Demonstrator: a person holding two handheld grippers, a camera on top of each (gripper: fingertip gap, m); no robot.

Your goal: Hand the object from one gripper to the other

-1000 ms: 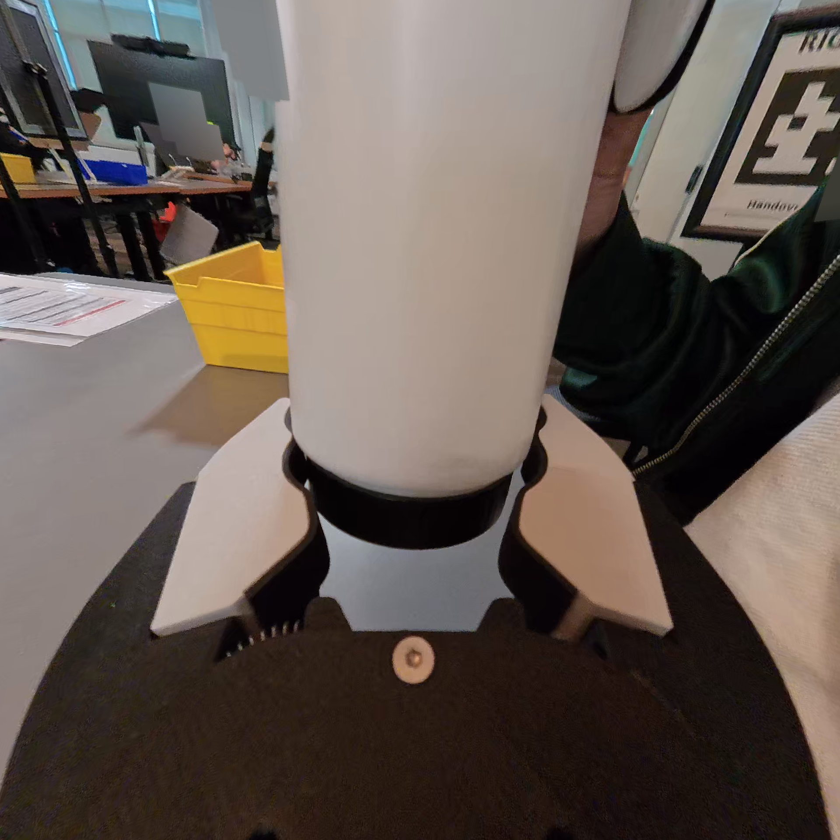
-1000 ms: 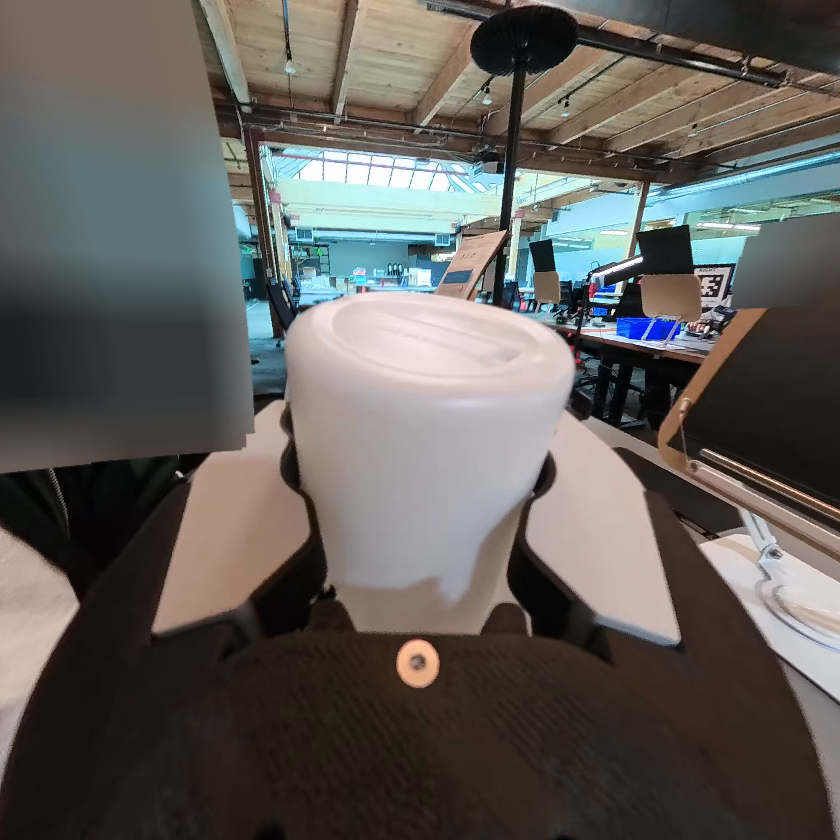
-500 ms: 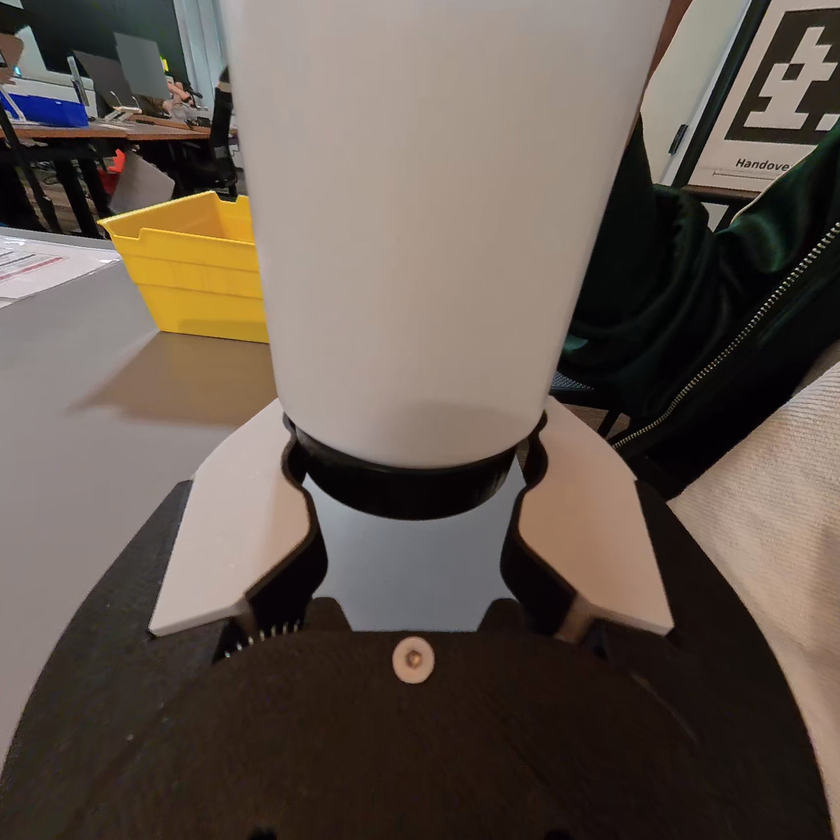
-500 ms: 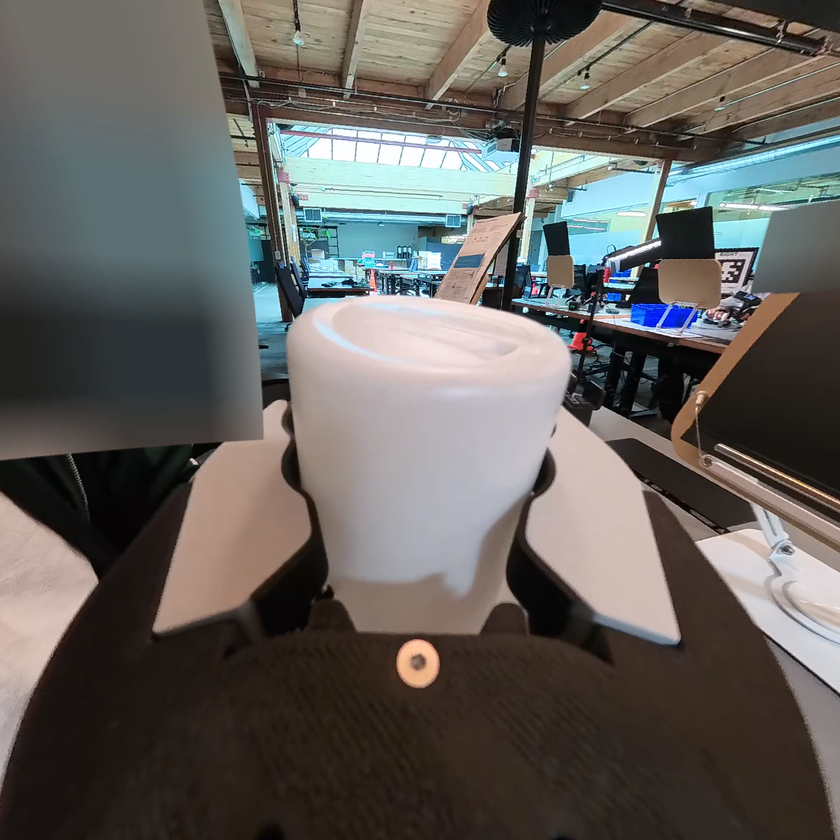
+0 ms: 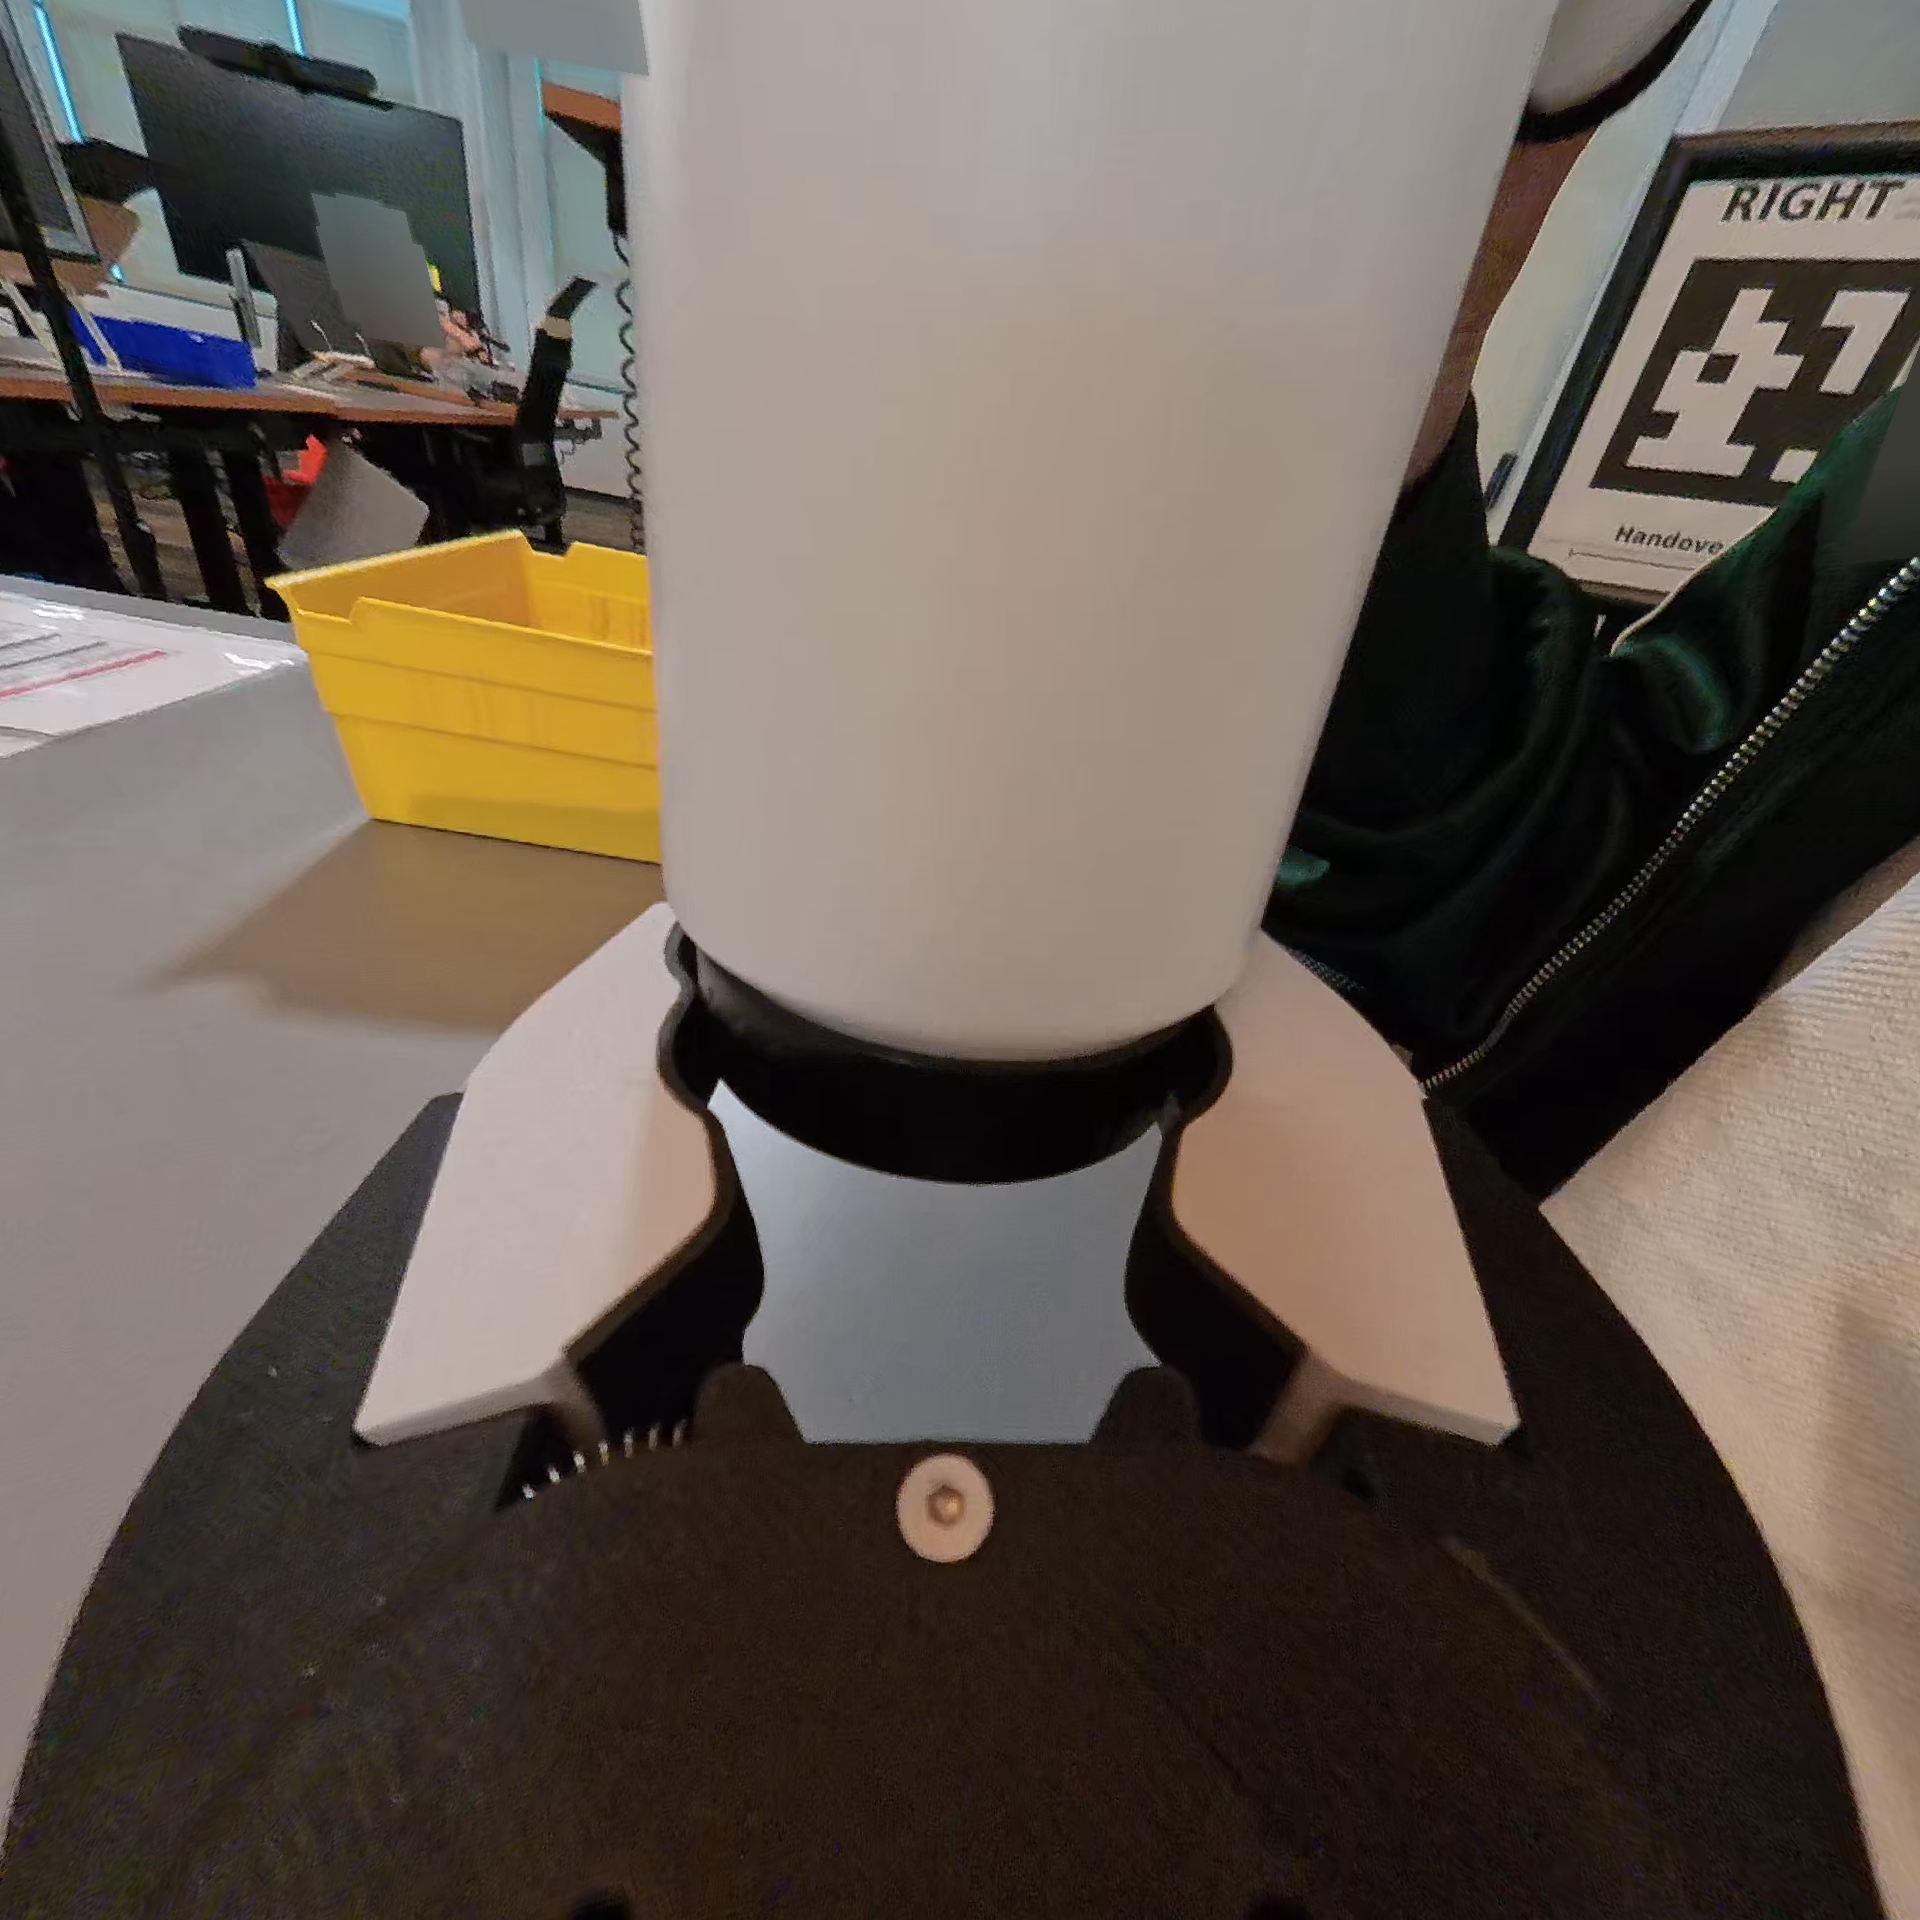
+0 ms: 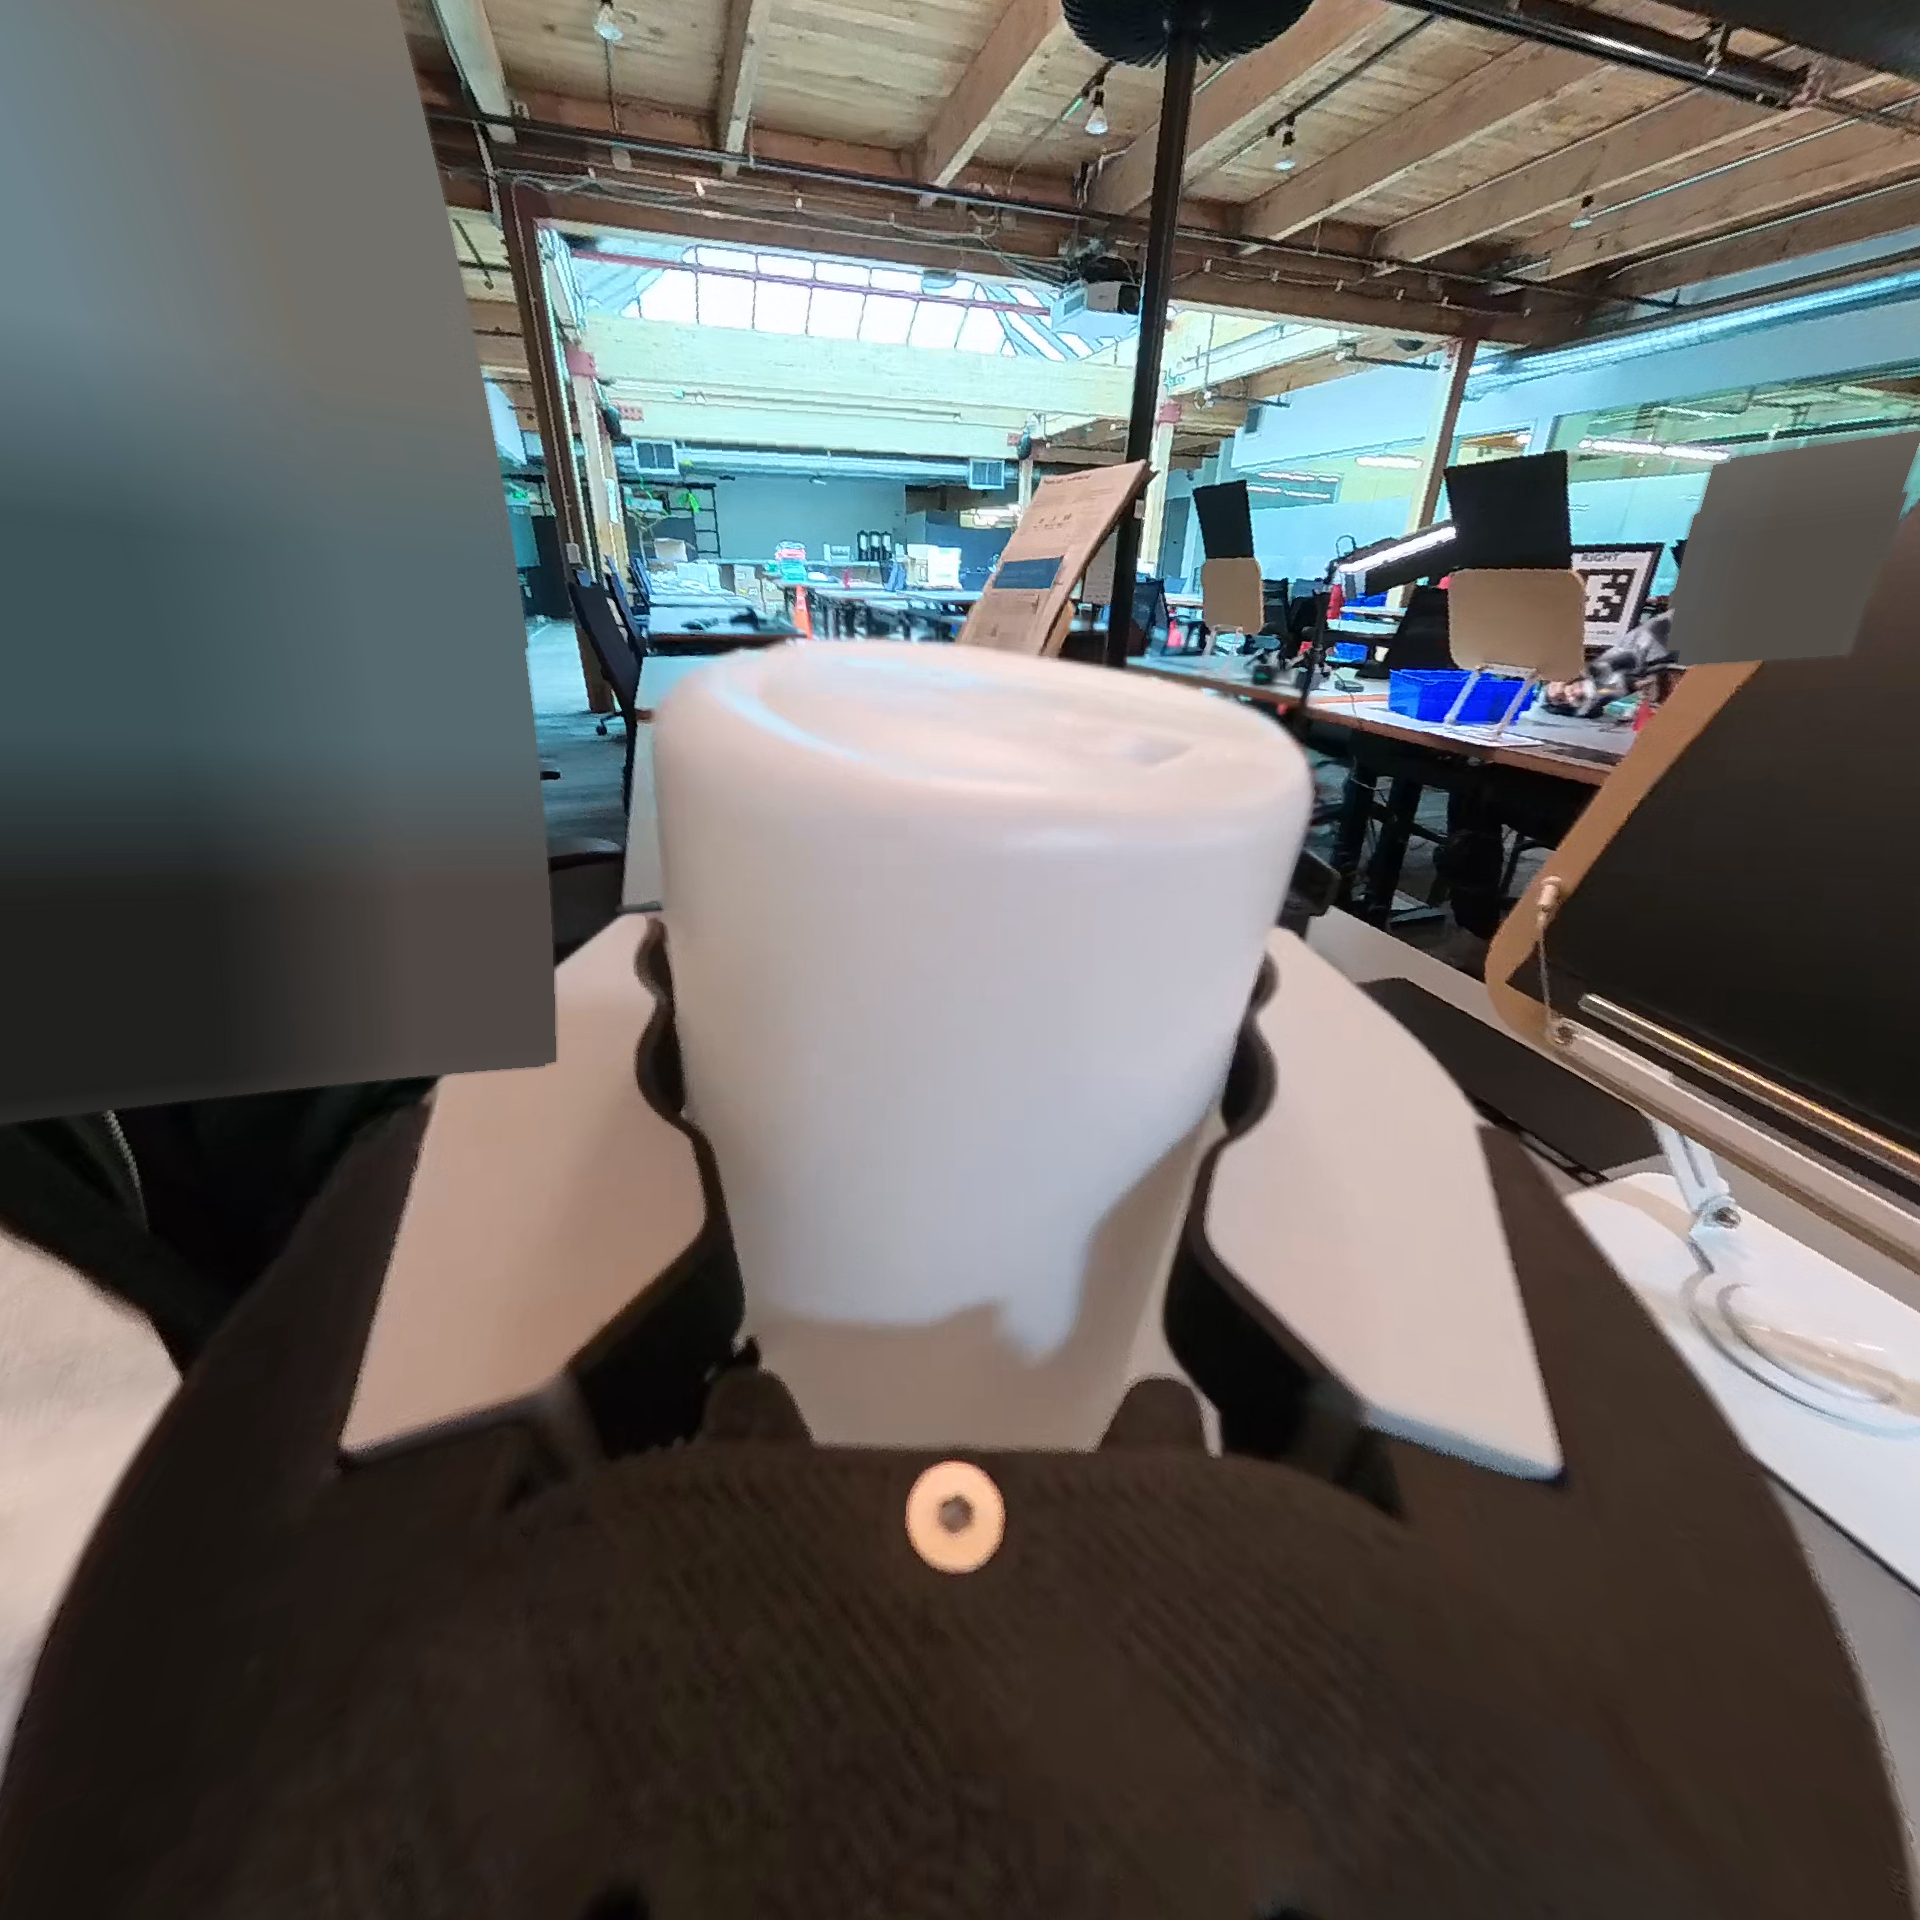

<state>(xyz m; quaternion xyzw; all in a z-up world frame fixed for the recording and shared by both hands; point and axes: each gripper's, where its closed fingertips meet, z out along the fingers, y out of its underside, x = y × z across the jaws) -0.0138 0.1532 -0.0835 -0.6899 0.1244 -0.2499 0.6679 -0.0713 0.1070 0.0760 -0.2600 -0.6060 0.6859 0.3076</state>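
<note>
Between both grippers the white bottle (image 5: 966, 520) is shared: right gripper (image 6: 951, 1049) clenched on its body, left gripper (image 5: 940, 1049) grasping its black cap (image 5: 935, 1117), so one must release next.

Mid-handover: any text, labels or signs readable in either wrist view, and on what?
white bottle: no writing shows.
framed black-and-white marker sign, left wrist view: printed words above and below the pattern; I do not quote writing.
paper sheet, far left: print blurred.
brown board, right wrist view: too small to read.
</note>
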